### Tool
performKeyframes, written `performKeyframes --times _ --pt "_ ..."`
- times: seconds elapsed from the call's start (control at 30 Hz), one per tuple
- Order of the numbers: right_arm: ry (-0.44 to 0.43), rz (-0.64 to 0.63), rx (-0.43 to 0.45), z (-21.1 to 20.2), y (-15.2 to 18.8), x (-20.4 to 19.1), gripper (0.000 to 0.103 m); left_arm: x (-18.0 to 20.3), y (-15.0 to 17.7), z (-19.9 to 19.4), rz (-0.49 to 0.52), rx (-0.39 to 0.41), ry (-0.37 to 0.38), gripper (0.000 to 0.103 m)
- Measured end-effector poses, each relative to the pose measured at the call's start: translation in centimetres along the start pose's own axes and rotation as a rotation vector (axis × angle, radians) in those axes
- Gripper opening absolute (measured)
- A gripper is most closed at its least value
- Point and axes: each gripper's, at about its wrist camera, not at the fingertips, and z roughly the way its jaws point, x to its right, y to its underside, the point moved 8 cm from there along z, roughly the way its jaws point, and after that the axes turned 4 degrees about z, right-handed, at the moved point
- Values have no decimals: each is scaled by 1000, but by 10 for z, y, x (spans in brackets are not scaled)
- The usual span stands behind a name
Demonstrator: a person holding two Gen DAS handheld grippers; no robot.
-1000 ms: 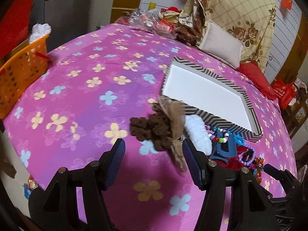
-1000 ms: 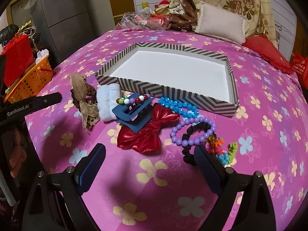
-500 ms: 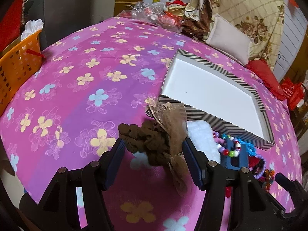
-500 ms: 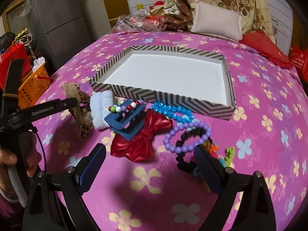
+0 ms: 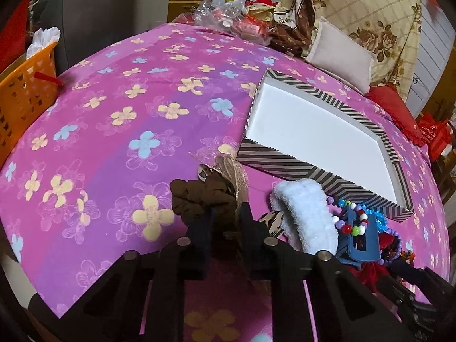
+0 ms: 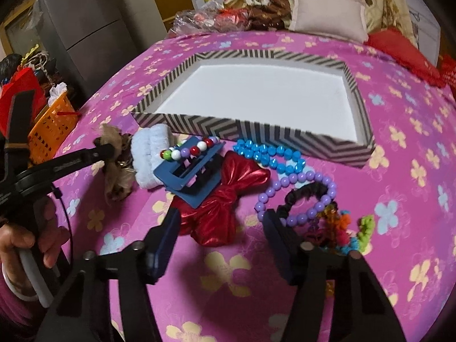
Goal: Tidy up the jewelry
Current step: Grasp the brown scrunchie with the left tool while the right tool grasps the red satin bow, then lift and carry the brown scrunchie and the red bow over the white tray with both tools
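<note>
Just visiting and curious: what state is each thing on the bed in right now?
Striped box: open, empty.
Brown scrunchie: pinched by left hand-held gripper, jaws closing.
Red bow: lying between right hand-held gripper jaws, closing, untouched.
Blue claw clip: lying on bow.

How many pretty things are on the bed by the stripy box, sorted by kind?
Bead bracelets: 3 (multicolour, blue, purple)
Scrunchies: 3 (brown, white fluffy, black)
Bows: 1 (red)
Hair clips: 1 (blue)
Colourful fuzzy piece: 1
Total: 9
</note>
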Motion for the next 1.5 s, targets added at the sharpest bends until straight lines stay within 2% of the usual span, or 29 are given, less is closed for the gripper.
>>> performKeyframes --times 0.07,0.17,0.37,0.57,0.7,0.9,1.13,1.5 --pt "-15 14 -6 4 -1 0 53 -3 -1 -4 -2 7 -6 18" --pt "11 5 -4 10 -6 -1 49 -6 -1 -6 1 6 -10 17" --pt "17 26 -30 27 -13 2 35 -5 2 -3 29 -1 -22 17" --pt "16 31 -38 38 -17 2 31 -3 4 0 31 -11 -11 17" --pt "4 9 -38 36 -14 3 21 -3 5 -3 27 -15 2 17" --pt "-44 12 -32 12 -2 4 13 -6 6 -19 5 -18 37 17" --pt "-83 13 -8 -16 8 4 12 -8 11 -46 26 -10 63 17" --pt "-115 14 70 -49 -7 0 11 4 -1 -75 70 40 84 17"
